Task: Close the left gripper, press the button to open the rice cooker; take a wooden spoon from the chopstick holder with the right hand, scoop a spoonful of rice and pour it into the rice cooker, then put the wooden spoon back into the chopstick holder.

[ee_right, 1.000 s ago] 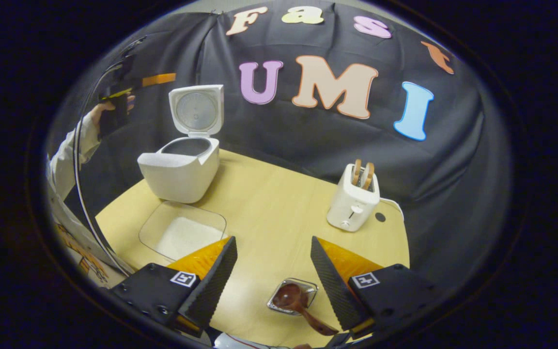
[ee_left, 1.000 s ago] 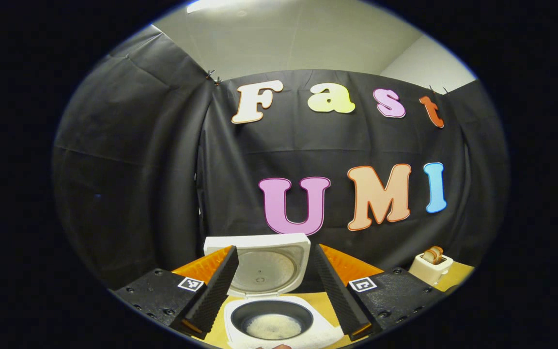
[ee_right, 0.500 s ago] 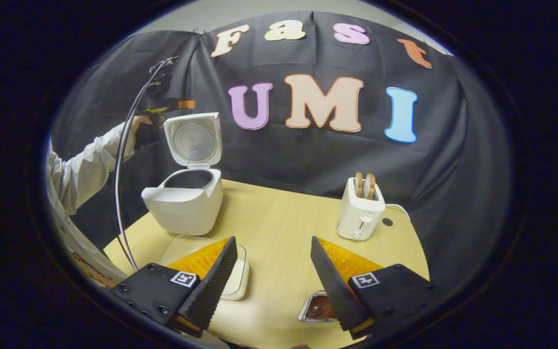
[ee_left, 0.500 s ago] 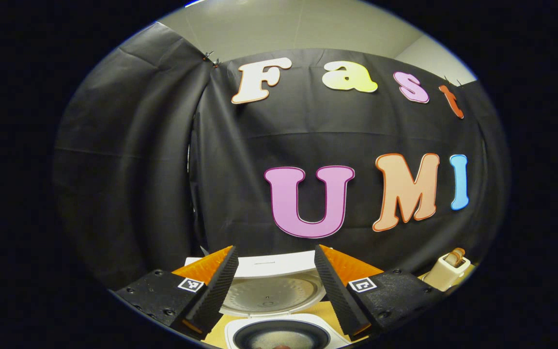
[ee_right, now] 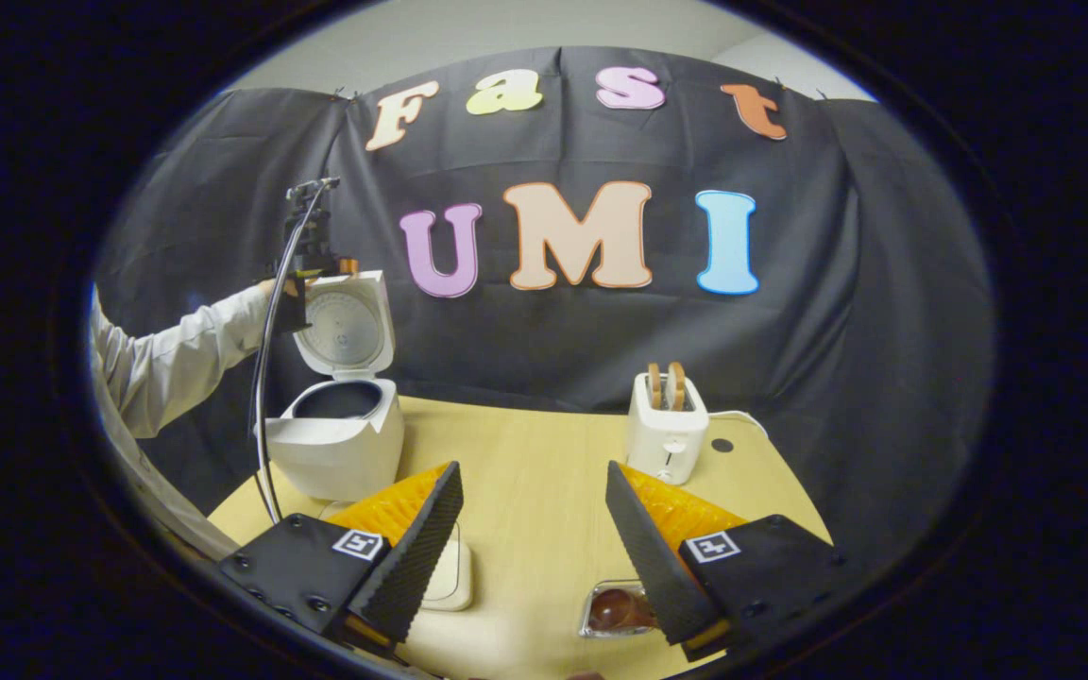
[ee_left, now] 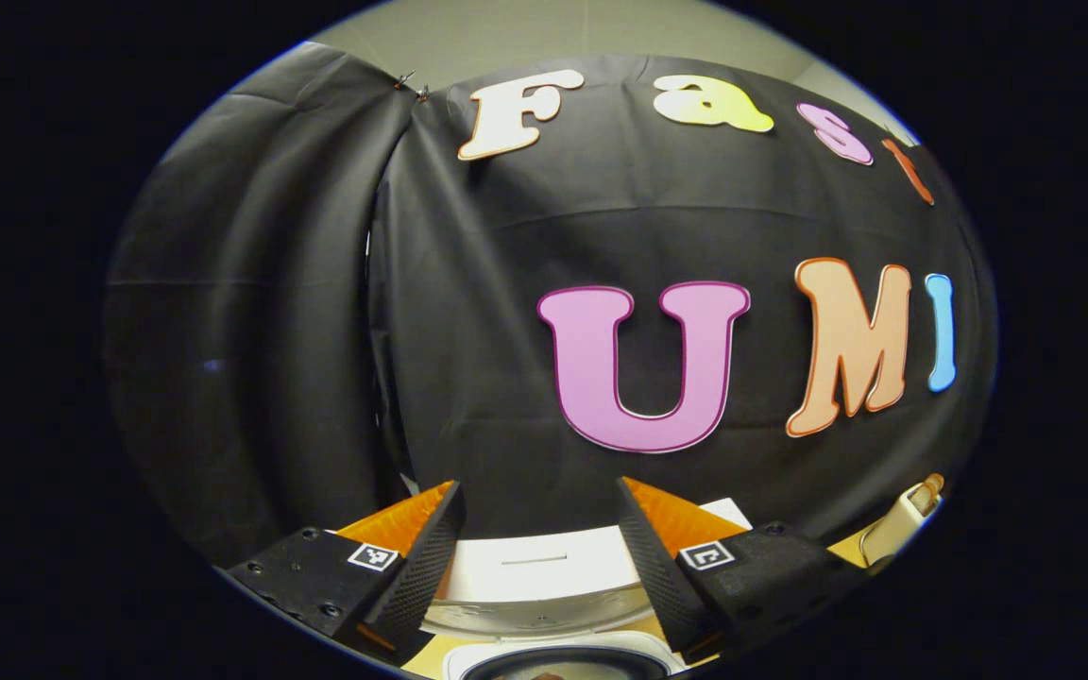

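Rice cooker (ee_right: 341, 439) at table's (ee_right: 544, 491) far left, lid (ee_right: 346, 326) up, rice inside. Wooden spoon (ee_right: 615, 609) in holder (ee_right: 601, 623), near edge. Right claw (ee_right: 530, 538) released, empty, above it. Left claw (ee_left: 535, 557) released, just over lid (ee_left: 544, 571). Risks: bumping lid shut w/ left; rt finger tipping holder.

No words, brands or numbers can be read on any item on the table. The only signs are coded square tags, black pattern on white, one on each finger mount of my claws. On my left gripper (ee_left: 537, 484) one tag (ee_left: 373, 556) sits on the left mount and a second tag (ee_left: 706, 554) on the right mount. On my right gripper (ee_right: 533, 465) a third tag (ee_right: 359, 543) and a fourth tag (ee_right: 712, 546) sit likewise. Their patterns carry no legible characters.
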Available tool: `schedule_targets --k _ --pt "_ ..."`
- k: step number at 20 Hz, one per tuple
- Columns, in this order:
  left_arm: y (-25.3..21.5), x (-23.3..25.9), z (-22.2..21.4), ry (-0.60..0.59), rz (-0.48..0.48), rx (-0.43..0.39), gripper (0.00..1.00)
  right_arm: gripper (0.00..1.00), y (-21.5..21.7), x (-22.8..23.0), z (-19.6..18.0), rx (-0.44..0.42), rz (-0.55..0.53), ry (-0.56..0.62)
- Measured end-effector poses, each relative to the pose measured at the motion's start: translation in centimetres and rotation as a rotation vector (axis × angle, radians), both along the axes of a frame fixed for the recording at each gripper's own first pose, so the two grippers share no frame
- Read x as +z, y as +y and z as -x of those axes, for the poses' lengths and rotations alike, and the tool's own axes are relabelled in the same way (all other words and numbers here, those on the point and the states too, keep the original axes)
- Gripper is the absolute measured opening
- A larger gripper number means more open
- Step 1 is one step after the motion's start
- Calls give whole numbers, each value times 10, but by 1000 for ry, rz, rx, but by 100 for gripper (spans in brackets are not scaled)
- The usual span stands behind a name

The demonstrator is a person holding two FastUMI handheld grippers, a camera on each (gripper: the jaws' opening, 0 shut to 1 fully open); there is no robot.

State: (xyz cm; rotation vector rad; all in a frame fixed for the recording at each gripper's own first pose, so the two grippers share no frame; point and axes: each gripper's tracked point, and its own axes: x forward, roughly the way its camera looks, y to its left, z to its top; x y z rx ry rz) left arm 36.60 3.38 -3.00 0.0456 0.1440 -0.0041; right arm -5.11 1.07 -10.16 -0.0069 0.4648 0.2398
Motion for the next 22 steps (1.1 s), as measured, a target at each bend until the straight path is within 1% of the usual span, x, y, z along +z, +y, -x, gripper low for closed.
schedule_targets --k 5,9,16,22 --pt "-2 -3 11 53 48 7 92 96 -6 5 -3 14 18 -4" --pt "-9 -10 44 75 65 -4 89 97 0 8 -10 45 1 -15" --pt "-17 -22 103 88 97 8 89 98 0 12 -21 93 -18 -27" --pt "-24 -55 148 137 88 6 88 99 -1 16 -27 112 -41 -39"
